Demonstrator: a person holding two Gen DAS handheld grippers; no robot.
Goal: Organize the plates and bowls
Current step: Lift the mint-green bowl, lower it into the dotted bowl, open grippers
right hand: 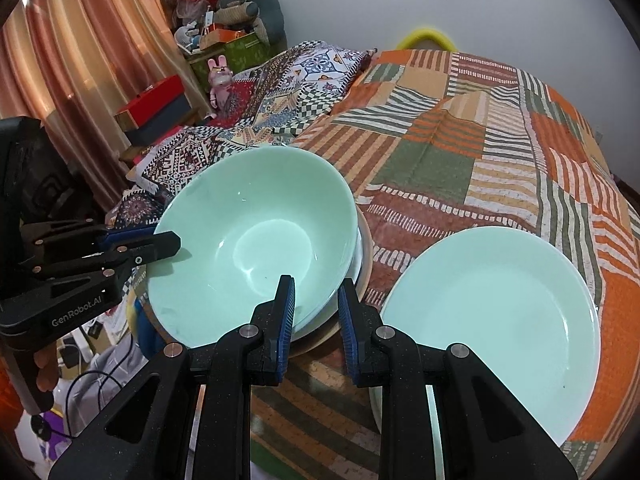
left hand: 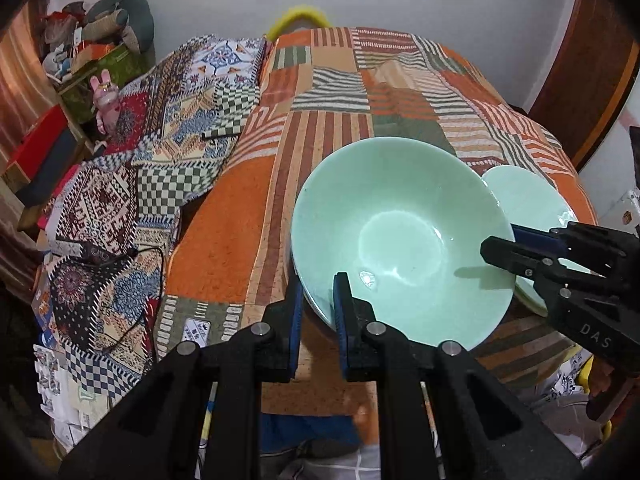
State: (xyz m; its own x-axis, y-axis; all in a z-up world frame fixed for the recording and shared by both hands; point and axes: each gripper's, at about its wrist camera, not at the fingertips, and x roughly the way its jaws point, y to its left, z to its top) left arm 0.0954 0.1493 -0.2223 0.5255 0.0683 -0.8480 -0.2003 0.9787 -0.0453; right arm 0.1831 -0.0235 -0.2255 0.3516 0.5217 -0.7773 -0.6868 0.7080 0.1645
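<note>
Left wrist view: the left gripper (left hand: 318,300) pinches the near rim of a pale green bowl (left hand: 400,236), which sits mouth up and tilted above the striped patchwork cloth (left hand: 320,128), while the right gripper (left hand: 500,246) pinches its opposite rim, partly hiding a green plate (left hand: 528,196) just beyond; patterned bedding (left hand: 120,200) lies at left. Right wrist view: the bowl (right hand: 256,240) rests in a stack of dishes (right hand: 362,264), its near rim clamped between the right gripper's (right hand: 316,298) blue pads, the left gripper (right hand: 166,242) on the far rim; the round plate (right hand: 492,328) lies flat just beside the stack on the cloth (right hand: 460,140)
</note>
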